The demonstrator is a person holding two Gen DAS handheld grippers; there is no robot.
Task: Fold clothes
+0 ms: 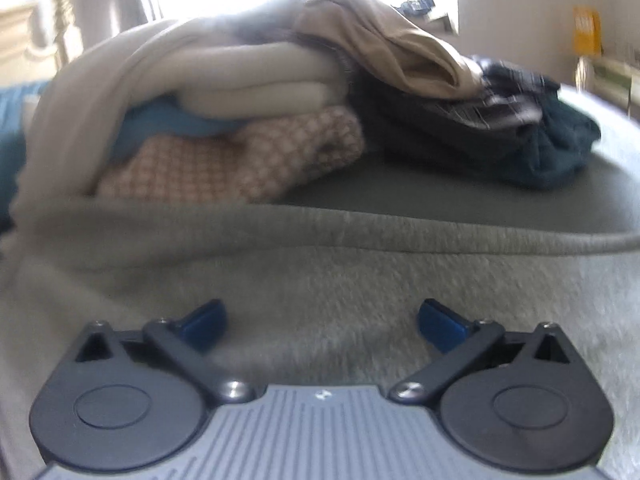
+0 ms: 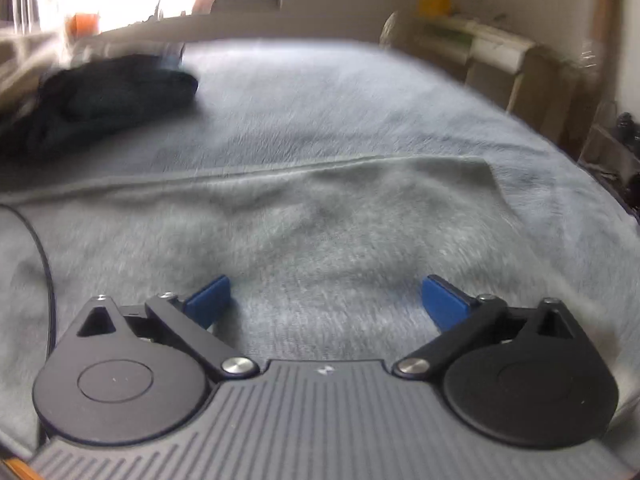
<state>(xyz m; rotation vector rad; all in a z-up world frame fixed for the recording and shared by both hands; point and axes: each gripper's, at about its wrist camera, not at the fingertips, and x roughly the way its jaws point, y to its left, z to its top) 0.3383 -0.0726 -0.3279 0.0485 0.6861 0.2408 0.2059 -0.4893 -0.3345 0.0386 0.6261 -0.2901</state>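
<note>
A grey-green fleece garment [image 1: 320,272] lies spread flat on the bed in front of both grippers; its hemmed edge runs across the left wrist view and its far corner shows in the right wrist view [image 2: 476,168]. My left gripper [image 1: 322,326] is open and empty just above the garment. My right gripper [image 2: 326,304] is open and empty above the same garment [image 2: 320,232]. A pile of clothes [image 1: 248,112] sits behind the garment: cream, blue and checked folded pieces at the left, tan and dark pieces at the right. The dark clothes also show in the right wrist view [image 2: 104,96].
The bed is covered by a pale grey blanket [image 2: 360,100]. A black cable [image 2: 40,248] crosses the garment at the left. Shelves and boxes [image 2: 492,56] stand beyond the bed's right side. A bright window is behind the pile.
</note>
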